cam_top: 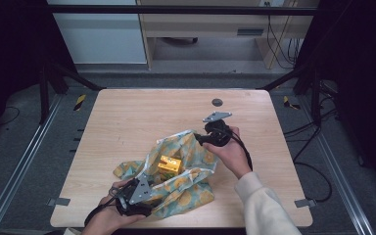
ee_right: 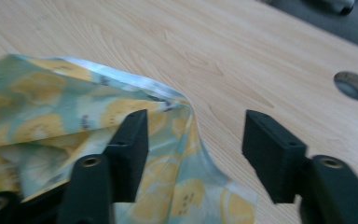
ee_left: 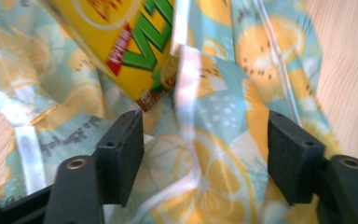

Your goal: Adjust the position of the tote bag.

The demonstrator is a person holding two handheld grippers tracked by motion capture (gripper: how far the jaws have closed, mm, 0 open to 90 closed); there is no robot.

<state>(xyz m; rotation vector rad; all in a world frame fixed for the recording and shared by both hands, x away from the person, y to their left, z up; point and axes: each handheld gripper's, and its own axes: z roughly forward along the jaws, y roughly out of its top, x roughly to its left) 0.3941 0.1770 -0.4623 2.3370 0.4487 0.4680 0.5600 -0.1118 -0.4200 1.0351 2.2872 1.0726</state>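
Two grippers work at one lemon-print cloth (cam_top: 186, 181) that lies crumpled on the wooden table (cam_top: 127, 122). The left gripper (cam_top: 136, 195), held in the person's left hand (cam_top: 110, 218), sits at the near edge of the cloth. In the left gripper view its jaws stand well apart with the fabric (ee_left: 205, 140) spread loose between and under them; neither pad presses on it. Just ahead of those jaws, tilted in the folds, lies a yellow carton (ee_left: 121, 42) with green and red lettering.

The right gripper (cam_top: 214, 134), in the right hand (cam_top: 230, 152), is at the far right corner of the cloth. Its jaws are also apart: the hemmed edge (ee_right: 135, 88) of the cloth rises between them, close to the left jaw, while the right jaw stands over bare wood. Beyond that jaw a round hole (ee_right: 354, 85) shows in the tabletop.
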